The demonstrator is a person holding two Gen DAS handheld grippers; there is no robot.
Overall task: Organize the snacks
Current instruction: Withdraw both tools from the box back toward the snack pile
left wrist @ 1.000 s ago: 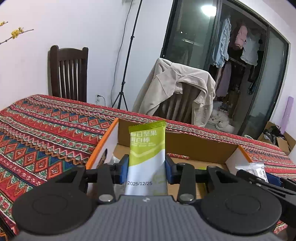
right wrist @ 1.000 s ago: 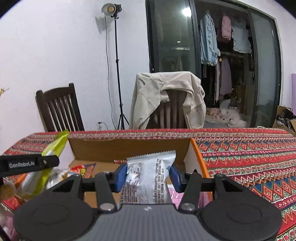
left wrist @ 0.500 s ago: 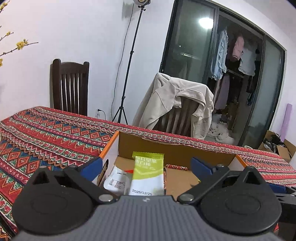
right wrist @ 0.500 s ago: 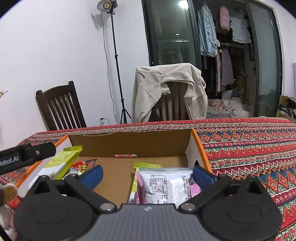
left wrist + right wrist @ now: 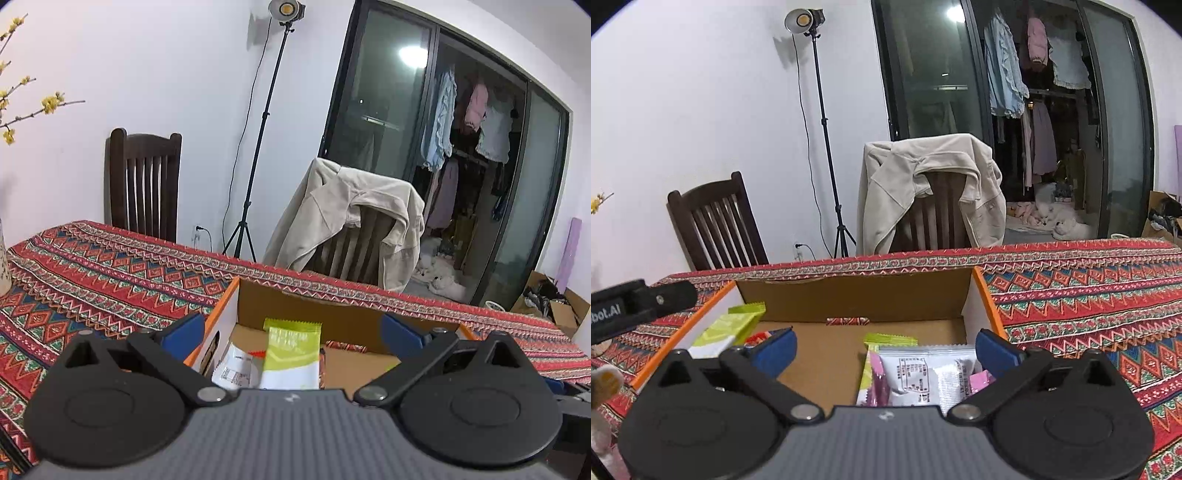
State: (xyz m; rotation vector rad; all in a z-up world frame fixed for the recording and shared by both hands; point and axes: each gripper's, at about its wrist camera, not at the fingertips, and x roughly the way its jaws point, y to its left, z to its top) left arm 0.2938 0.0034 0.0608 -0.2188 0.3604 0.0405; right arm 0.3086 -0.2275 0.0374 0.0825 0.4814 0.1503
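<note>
Left wrist view: the left gripper (image 5: 291, 328) now stands with its fingers wide apart, where a second ago they clamped the green-and-white snack bar (image 5: 291, 356); the bar has dropped free and leans between and below the blue pads (image 5: 183, 329), touching neither, inside the cardboard box (image 5: 332, 314) beside a white packet (image 5: 234, 369). Right wrist view: same change on the right gripper (image 5: 884, 349). Its fingers are spread, and the silver-white snack packet (image 5: 925, 373) it was pinching lies released in the box's right corner, just inside the right pad, on top of pink wrappers (image 5: 877, 382) and another green-edged bar (image 5: 889, 338). Judgement: both snacks count as deposited; the placing step looks complete, and the next step is probably to draw back for further items. Left part of the box holds the green bar (image 5: 727, 326) plus a red-printed wrapper; the middle floor is bare cardboard. Surface: table under a red patterned cloth (image 5: 1089, 295). Room: white wall, two dark wooden chairs, one draped with a beige jacket (image 5: 923, 184), a light stand (image 5: 820, 129), and glass doors with clothes hanging behind.
</note>
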